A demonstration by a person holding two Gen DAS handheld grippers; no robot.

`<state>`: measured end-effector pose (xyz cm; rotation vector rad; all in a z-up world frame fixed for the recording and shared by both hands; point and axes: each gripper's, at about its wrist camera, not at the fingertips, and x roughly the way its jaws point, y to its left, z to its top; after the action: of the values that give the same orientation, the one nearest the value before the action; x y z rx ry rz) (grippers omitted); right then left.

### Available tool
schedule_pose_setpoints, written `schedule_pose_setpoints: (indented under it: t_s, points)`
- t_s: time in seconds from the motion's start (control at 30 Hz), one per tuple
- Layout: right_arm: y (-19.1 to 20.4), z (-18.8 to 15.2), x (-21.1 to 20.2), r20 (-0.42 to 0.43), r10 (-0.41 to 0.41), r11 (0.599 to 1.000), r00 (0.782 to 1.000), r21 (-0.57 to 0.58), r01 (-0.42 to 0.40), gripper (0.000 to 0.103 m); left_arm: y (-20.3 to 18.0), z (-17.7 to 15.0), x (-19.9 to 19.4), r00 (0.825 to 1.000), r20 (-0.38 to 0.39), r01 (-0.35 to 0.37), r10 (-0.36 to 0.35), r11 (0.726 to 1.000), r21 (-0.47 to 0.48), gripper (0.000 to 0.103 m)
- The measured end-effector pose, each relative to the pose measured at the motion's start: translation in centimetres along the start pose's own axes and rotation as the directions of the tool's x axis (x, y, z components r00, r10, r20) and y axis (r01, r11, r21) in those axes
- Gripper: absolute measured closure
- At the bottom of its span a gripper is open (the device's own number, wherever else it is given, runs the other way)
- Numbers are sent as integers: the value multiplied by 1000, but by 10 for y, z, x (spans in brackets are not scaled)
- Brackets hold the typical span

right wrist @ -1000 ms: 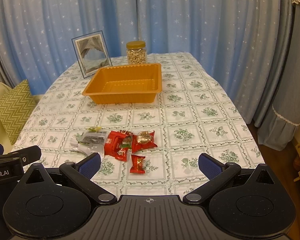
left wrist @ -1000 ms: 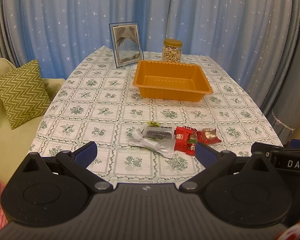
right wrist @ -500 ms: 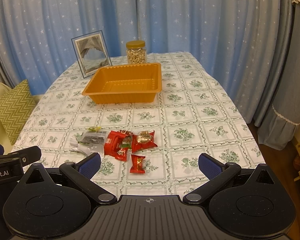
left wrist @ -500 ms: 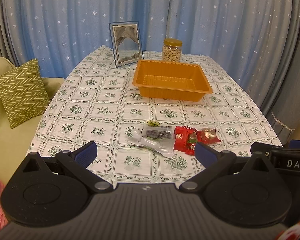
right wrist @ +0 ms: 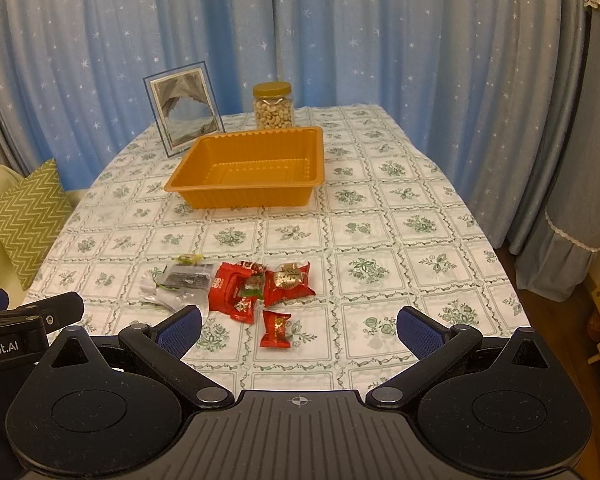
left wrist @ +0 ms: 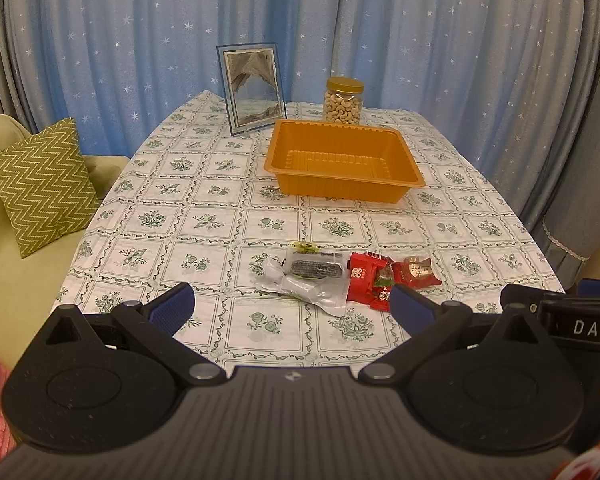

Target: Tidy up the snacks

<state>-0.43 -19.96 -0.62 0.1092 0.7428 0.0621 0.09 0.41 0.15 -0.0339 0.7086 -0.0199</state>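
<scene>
Both spread wide, holding nothing: left gripper [left wrist: 290, 306], right gripper [right wrist: 299, 327]. Only from right wrist: lone red candy [right wrist: 275, 328] nearer than snack pile [right wrist: 236, 286].

Red and clear-wrapped snacks [right wrist: 240, 286] lie clustered on the bench, well apart from the empty orange tray [right wrist: 252, 196].

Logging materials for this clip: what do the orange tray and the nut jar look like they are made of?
The orange tray looks like thin moulded plastic with a slight sheen: its walls and floor are ribbed and the rim is a thin flange. The nut jar appears to be clear plastic or glass, I cannot tell which; the cashews show through it, under a gold screw lid.
</scene>
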Motion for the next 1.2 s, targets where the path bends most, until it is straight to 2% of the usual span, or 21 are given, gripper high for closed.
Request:
schedule_pose_setpoints:
  t_s: [1.2]
  points:
    - [-1,-1,3,-1,0,1000,1000,4,0,0,-2,0,2,1000,-2,5,-5,1000,-1,0]
